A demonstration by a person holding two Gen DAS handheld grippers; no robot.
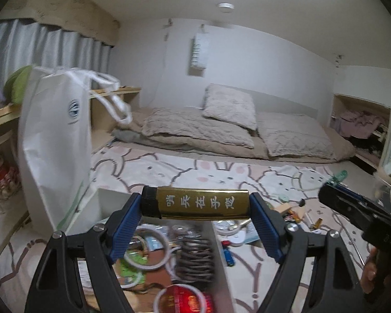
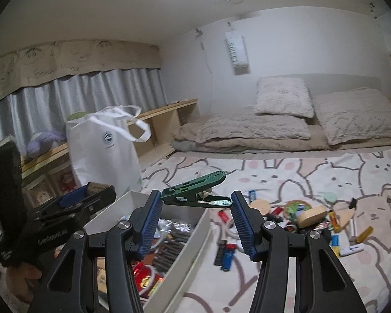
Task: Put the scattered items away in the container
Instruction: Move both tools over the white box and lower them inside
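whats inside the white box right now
The white box holds a coiled spring, a white ring, green packets, and a red and gold item. The left gripper and its gold lighter cover part; deeper layers are hidden.

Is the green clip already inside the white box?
No, the green clip is held between the right gripper jaws, up above the white box.

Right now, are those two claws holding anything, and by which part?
Left gripper clamps a gold lighter by its two ends. Right gripper clamps a green clip end to end.
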